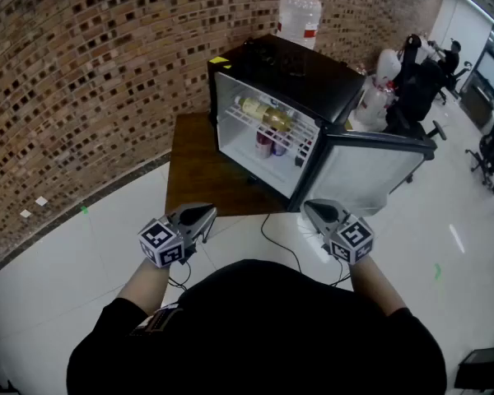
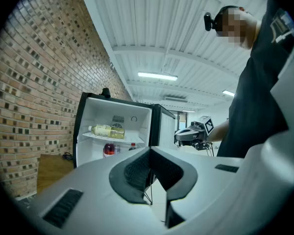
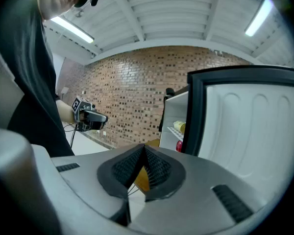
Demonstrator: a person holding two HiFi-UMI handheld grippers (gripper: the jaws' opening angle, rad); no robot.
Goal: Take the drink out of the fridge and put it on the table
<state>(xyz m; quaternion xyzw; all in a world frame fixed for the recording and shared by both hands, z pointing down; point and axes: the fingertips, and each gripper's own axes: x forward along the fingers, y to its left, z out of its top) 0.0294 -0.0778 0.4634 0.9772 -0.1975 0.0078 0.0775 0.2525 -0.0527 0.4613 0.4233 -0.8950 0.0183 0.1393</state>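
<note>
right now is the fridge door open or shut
Open. The door stands swung wide from the fridge, and the yellow bottle lying inside shows.

**Table**: brown wooden top, centre-left of the head view, set against the curved brick wall.
- Carries one black mini fridge, which stands on the right part of the top. Its door is swung open toward the lower right.

**Fridge shelf**: white wire rack in the upper half of the cabinet.
- Carries one pale yellow bottle, lying on its side.
- Under the shelf, on the cabinet bottom, stand red containers, upright; their kind is unclear.

**Floor**: pale glossy tiles across the lower left and the right of the frame.
- Carries the table.
- A thin black cable trails from the table's front edge.
- A small green mark and two small white bits lie near the wall at left.
</note>
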